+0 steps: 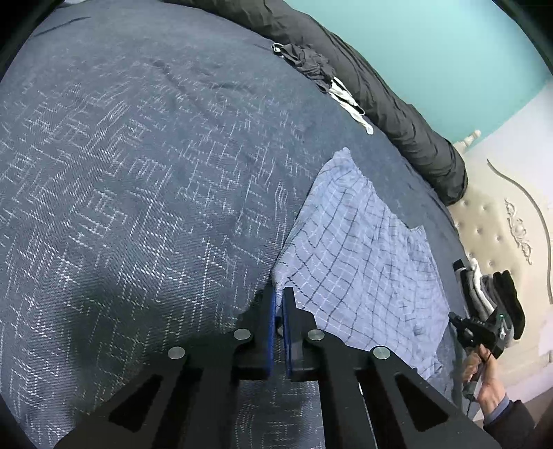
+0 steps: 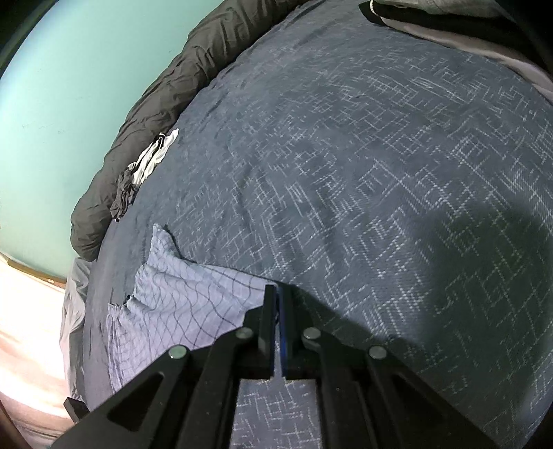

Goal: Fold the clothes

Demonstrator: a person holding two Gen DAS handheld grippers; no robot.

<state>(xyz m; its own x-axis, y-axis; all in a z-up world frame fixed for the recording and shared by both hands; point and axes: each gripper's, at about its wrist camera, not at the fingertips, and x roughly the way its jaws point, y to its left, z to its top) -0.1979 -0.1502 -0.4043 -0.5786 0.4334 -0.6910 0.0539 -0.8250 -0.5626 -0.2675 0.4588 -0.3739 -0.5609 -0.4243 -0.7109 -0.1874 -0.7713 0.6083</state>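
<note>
A light blue checked garment [image 1: 363, 262] lies flat on the dark blue patterned bedspread [image 1: 138, 172]. In the left wrist view my left gripper [image 1: 278, 292] is shut on the garment's near left corner, and a bit of cloth shows between the blue pads. The right gripper [image 1: 465, 328] appears at the garment's far right edge, held by a hand [image 1: 484, 383]. In the right wrist view the same garment [image 2: 179, 304] spreads to the left. My right gripper [image 2: 277, 289] is shut on its corner, and the cloth runs in between the fingertips.
A dark grey rolled quilt [image 1: 397, 114] lies along the teal wall, with a crumpled dark and white garment [image 1: 321, 72] beside it. A cream tufted headboard [image 1: 501, 235] stands at the right, with a small stack of dark and grey clothes [image 1: 497, 293] in front. More grey fabric [image 2: 449, 20] lies at the bed's far end.
</note>
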